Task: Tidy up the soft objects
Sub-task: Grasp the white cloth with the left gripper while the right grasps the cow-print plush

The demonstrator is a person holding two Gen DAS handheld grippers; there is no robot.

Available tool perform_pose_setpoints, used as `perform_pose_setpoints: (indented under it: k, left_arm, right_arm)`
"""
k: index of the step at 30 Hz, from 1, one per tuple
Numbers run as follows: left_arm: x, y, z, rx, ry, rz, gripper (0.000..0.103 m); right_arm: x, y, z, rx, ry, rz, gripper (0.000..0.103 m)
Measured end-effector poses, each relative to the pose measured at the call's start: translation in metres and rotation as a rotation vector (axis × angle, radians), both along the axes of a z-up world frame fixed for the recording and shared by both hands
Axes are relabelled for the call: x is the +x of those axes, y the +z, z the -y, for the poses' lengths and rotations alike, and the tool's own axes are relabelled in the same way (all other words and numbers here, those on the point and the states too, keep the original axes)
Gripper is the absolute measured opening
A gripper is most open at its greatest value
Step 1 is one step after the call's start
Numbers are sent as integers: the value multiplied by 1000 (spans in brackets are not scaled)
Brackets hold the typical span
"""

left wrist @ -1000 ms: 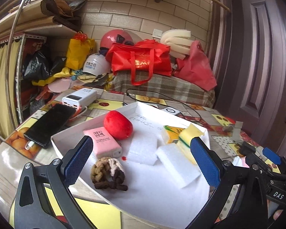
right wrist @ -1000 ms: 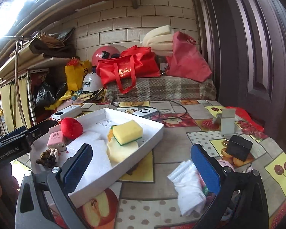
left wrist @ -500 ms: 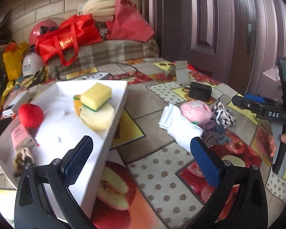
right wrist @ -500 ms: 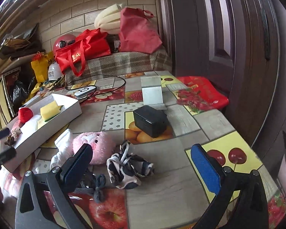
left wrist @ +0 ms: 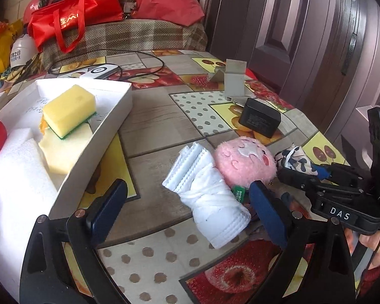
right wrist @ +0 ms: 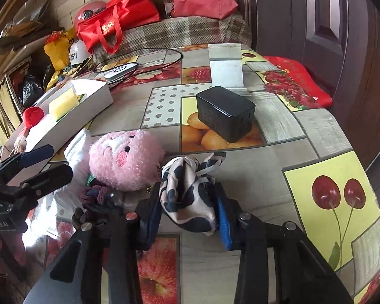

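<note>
Now, in the left wrist view the left gripper [left wrist: 187, 207], jaws just narrowing, should center on the rolled white cloth [left wrist: 207, 192] (pads not yet touching), while in the right wrist view the right gripper [right wrist: 190, 215], just closed and clamping the cow-print cloth [right wrist: 187, 192] on the table, should lift straight up.

My left gripper [left wrist: 187, 205] is a black frame with dark navy pads on its fingers [left wrist: 106, 209] and round silver screws at the joints. My right gripper [right wrist: 188, 209] is the same black build, though its pads are a brighter blue; its body carries white "DAS" lettering (and a small green light). A red sleeve [left wrist: 373, 277] shows at the wrist.
</note>
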State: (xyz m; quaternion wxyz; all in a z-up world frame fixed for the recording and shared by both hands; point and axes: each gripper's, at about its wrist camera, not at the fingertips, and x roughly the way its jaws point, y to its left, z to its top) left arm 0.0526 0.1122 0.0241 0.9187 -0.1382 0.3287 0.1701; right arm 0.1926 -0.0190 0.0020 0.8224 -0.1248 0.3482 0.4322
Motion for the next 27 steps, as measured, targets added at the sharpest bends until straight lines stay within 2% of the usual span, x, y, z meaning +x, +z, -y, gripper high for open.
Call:
perform_pose_setpoints:
  k: [1, 2, 3, 4, 5, 6, 11, 13, 15, 18, 19, 20, 21, 24, 27]
  left_arm:
    - [3, -1, 1, 10, 11, -12, 98]
    - [5, -2, 1, 24, 28, -29, 93]
    - [7, -3, 1, 28, 35, -47, 79]
    - [9, -5, 0, 20, 29, -56, 69]
    - [8, -5, -2, 9, 22, -50, 44]
    - [6, -4, -3, 0, 17, -36, 30]
    - [8, -8, -3, 14, 31, -72, 29]
    - [18, -17, -4, -3, 13, -145, 35]
    - [20, -16, 2, 31, 0, -148, 44]
    - [22, -16, 7, 60, -10, -160, 44]
    - [21, -15, 6, 50, -17, -150, 41]
    - [18, -14, 3, 34, -21, -133, 30]
    - [15, -13, 1, 14, -26, -111, 30]
    - [1, -2, -2, -2, -14, -9, 29]
    - [-21, 14, 8, 64, 4, 120, 29]
  right_arm:
    - [1, 0, 1, 4, -3, -5, 38]
    - [2, 1, 2, 8, -5, -10, 38]
    - [2, 1, 4, 13, -7, -14, 38]
    - [4, 1, 4, 17, -10, -19, 38]
    - [5, 1, 5, 22, -14, -25, 38]
    - [6, 1, 7, 27, -18, -30, 38]
    - [13, 1, 11, 53, -36, -65, 38]
    - [14, 1, 10, 47, -40, -71, 38]
    - [14, -1, 7, 32, -39, -76, 38]
    - [11, -1, 4, 18, -30, -61, 38]
    - [10, -1, 4, 14, -30, -55, 38]
    - [11, -1, 3, 13, -28, -53, 37]
    - [11, -1, 4, 16, -28, -55, 32]
    - [14, 0, 9, 44, -38, -69, 29]
    - [15, 5, 21, 106, -73, -62, 29]
